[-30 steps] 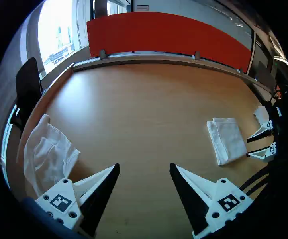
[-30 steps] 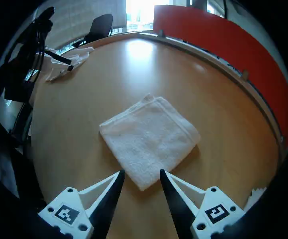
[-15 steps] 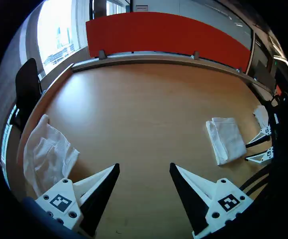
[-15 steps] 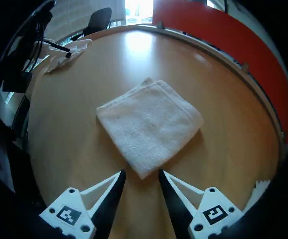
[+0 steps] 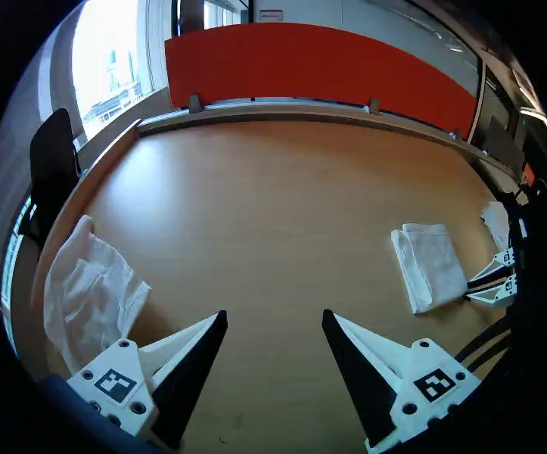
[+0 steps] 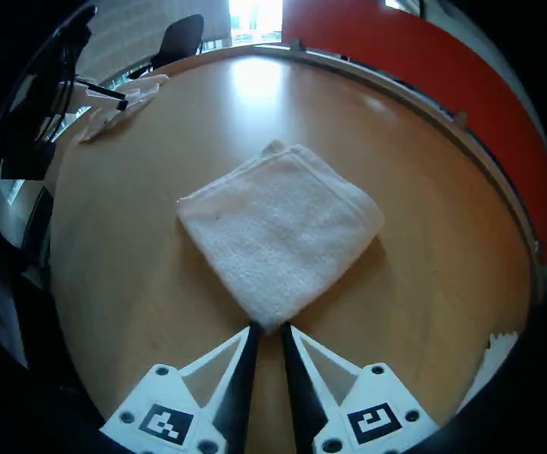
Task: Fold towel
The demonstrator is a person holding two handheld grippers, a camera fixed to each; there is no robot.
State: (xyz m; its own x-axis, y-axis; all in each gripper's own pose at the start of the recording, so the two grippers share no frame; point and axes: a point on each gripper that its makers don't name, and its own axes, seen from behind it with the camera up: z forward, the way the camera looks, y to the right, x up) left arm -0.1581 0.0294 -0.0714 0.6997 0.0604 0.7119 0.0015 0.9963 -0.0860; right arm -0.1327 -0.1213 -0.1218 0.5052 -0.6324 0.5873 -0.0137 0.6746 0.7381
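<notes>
Right gripper view, lower centre: right claw (image 6: 269,331) narrow around the corner of the towel (image 6: 281,227). Above the surface (image 5: 273,212), left claw (image 5: 274,312) gapes wide.

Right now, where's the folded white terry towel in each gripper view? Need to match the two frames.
Left gripper view: the folded white terry towel lies right of middle on the wooden table, just ahead of the right gripper.
Right gripper view: the towel sits at the centre, with its near corner at the right gripper.
Shared landmark: the red partition panel along the table's far edge.
</notes>
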